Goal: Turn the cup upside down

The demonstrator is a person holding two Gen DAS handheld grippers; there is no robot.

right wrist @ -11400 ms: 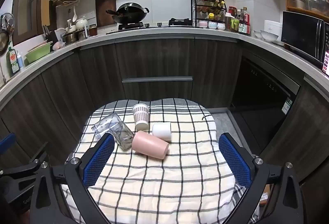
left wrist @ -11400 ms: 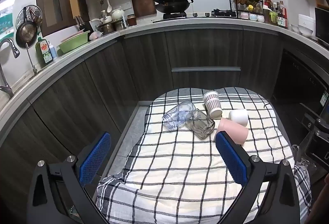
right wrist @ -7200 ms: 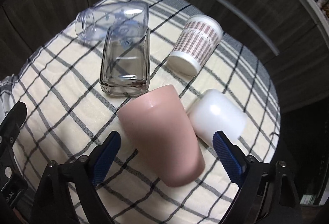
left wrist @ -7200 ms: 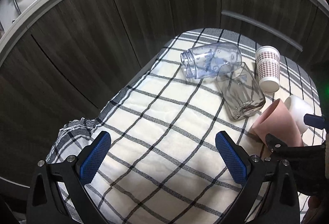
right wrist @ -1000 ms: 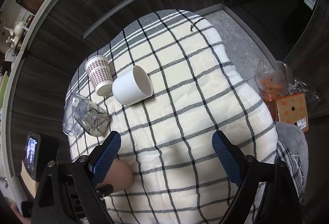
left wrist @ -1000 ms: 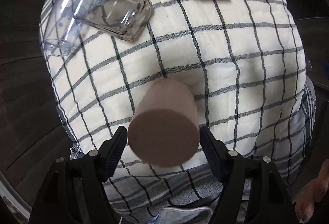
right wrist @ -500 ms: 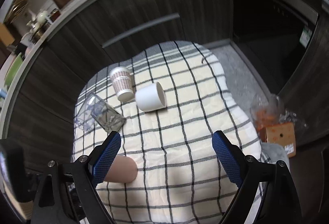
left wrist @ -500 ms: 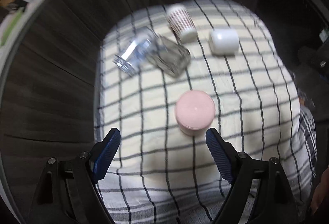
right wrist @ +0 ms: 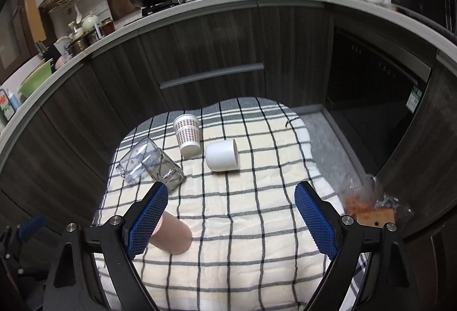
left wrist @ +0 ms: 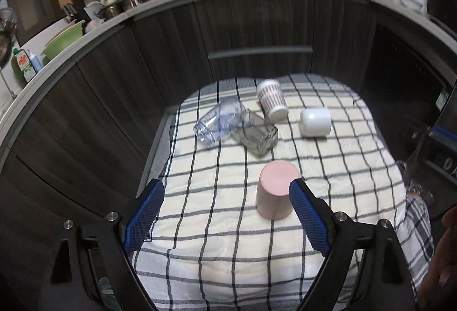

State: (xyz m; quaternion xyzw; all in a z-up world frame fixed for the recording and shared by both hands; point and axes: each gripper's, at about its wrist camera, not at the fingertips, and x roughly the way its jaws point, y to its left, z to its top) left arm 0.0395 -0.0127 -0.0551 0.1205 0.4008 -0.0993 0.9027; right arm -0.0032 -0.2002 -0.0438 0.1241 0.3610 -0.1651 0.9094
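The pink cup stands upside down on the checked cloth, its flat base up. It also shows in the right wrist view, partly hidden behind the left finger. My left gripper is open and empty, pulled back from the cup, whose right side lies next to the right finger. My right gripper is open and empty above the cloth's near part, with the cup to its left.
On the far part of the cloth lie a clear plastic jar, a square glass jar, a patterned paper cup and a white cup. Dark cabinets stand behind. A bag lies on the floor at right.
The left gripper let go of the pink cup, which now stands upside down on the cloth. Both grippers have drawn back and tilted up to a level view.
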